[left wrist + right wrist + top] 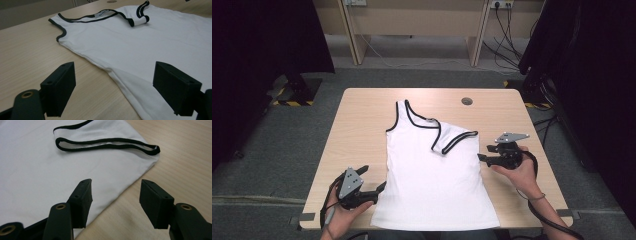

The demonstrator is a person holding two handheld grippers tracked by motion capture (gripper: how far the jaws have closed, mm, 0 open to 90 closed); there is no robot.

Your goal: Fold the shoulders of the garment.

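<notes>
Here the white sleeveless cotton top with black trim [432,170] lies flat between both grippers (one strap folded over). The left gripper [113,92] and right gripper [115,202] stand apart, each straddling a side edge, gripping nothing.

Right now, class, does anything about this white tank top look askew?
Yes. The tank top lies flat, but its right shoulder strap is folded down and sideways across the chest, while the left strap stretches straight toward the far edge.

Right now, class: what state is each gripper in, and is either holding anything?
Left gripper: open, holding nothing, jaws astride the tank top's side edge.
Right gripper: open, holding nothing, above the tank top's other edge.
</notes>
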